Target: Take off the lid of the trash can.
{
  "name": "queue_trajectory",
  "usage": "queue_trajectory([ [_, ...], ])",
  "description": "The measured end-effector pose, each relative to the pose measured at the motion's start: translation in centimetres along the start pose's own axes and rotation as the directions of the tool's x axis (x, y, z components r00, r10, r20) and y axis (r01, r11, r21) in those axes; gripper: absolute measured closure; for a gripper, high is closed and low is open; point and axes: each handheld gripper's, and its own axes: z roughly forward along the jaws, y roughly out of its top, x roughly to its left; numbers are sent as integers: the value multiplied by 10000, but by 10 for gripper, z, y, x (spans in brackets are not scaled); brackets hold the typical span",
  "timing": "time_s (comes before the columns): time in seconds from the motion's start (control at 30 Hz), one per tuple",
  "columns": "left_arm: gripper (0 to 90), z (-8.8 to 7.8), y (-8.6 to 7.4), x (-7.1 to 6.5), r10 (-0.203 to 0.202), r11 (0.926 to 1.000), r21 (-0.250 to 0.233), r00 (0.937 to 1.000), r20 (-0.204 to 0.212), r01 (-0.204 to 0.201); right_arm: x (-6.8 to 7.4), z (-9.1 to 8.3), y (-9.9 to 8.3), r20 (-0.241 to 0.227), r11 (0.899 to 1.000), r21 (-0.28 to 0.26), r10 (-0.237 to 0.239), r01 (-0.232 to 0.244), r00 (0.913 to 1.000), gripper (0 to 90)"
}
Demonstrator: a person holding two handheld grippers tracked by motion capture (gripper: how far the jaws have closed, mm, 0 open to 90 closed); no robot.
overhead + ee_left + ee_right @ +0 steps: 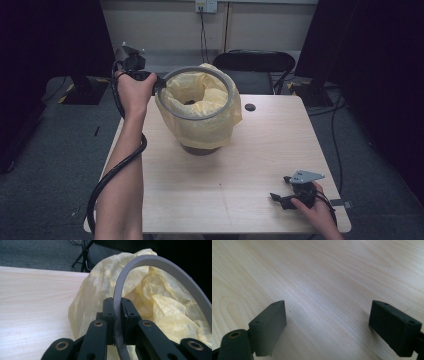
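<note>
Left claw (117, 315): clamped tight on the grey ring (226, 82), its two pads pinching the band's thin edge at the near-left side.
Ring: tilted, riding above the yellow bag (202, 127), directly ahead of the left claw; I'd say it's held by the edge so it can drop over the rim and pin the liner down.
Bag: draped over a dark bin (200, 149), folds spilling outward just beyond the left claw's tips.
Right claw (328, 325): jaws spread wide, nothing between them, hovering low over bare surface (317, 270), well apart from the bin; looks parked, leaving the other hand room.
Writing: no brand or label readable anywhere.
</note>
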Motion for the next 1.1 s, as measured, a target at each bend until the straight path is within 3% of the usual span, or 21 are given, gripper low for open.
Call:
queue_trajectory([
  [0.4,834,-13,-13,6,111,9997,222,9986,519,-123,0,0,0,11,10000,-10,1,-1,10000,135],
  [0.53,834,-15,-17,10,-22,9994,360,9971,763,-5,0,0,0,12,10000,-11,1,-1,10000,135],
  [0.83,834,-24,-25,12,-47,9995,309,9944,1060,14,0,0,0,12,10000,-11,2,-2,10000,135],
  [1.1,833,-32,-35,12,-107,9994,327,9871,1596,56,0,0,0,15,10000,-7,3,-3,10000,135],
])
